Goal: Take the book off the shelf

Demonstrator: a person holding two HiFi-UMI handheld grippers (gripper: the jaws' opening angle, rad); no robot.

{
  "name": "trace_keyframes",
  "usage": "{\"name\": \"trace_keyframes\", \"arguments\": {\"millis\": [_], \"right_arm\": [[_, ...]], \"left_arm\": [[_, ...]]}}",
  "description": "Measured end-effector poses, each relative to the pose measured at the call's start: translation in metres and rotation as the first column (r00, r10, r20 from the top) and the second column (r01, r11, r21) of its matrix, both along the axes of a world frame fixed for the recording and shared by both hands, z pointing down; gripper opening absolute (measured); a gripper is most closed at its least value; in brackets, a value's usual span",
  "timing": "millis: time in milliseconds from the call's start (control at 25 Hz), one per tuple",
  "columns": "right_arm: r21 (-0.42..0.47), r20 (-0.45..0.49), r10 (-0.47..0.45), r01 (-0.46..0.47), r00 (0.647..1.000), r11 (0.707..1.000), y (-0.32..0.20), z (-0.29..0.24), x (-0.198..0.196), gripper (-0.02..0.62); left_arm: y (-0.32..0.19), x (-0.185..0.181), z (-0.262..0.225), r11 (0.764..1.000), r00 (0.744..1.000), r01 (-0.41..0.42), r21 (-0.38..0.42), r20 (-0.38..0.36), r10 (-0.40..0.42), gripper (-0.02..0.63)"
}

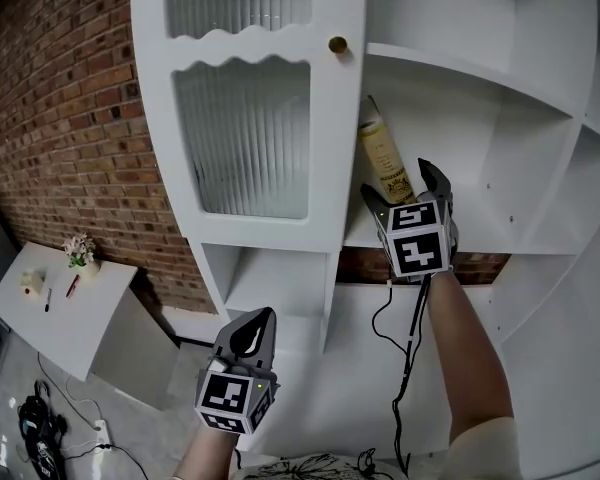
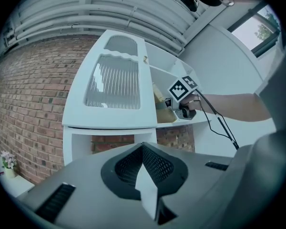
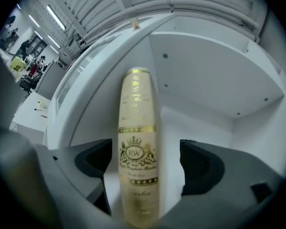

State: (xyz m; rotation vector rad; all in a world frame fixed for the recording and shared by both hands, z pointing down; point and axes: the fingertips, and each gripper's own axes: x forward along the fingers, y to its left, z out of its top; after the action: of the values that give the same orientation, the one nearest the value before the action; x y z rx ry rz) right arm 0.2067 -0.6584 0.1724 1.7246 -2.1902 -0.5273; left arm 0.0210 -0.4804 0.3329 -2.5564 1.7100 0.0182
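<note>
A cream book [image 1: 383, 158] with gold print on its spine leans on the open shelf [image 1: 500, 230] of a white cabinet. My right gripper [image 1: 398, 180] is level at that shelf and open. The book's spine [image 3: 138, 147] stands between its two jaws, with a gap on each side and neither pad pressing on it. My left gripper [image 1: 259, 320] hangs low in front of the cabinet's base, shut, with nothing in it. In the left gripper view its tips [image 2: 146, 168] meet, and the book [image 2: 161, 104] shows far off on the shelf.
A ribbed-glass cabinet door [image 1: 242, 138] with a brass knob [image 1: 337, 44] stands just left of the book. A brick wall [image 1: 70, 118] lies beyond it. A small white table [image 1: 50, 313] with a flower pot [image 1: 80, 253] stands at lower left. A cable [image 1: 412, 358] hangs from the right gripper.
</note>
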Motion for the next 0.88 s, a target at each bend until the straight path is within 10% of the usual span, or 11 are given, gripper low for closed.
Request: {"name": "trace_keyframes", "arguments": {"millis": [200,560,880], "right_arm": [[-0.060,-0.055,0.014,-0.018,0.998,0.998,-0.028,0.007,-0.004,0.432],[-0.032,-0.098,0.099,-0.102,0.990,0.994,-0.039,0.005,0.008,0.242],[0.002,-0.099,0.099,-0.099,0.990,0.995,-0.020,0.003,0.015,0.233]], "left_arm": [[0.001,0.004,0.002,1.000,0.999,-0.025,0.003,0.027,0.025,0.012],[0.002,0.001,0.011,1.000,0.999,-0.025,-0.014,0.044,0.025,0.012],[0.018,0.004,0.013,0.997,0.994,-0.076,-0.001,0.077,0.076,0.012]]}}
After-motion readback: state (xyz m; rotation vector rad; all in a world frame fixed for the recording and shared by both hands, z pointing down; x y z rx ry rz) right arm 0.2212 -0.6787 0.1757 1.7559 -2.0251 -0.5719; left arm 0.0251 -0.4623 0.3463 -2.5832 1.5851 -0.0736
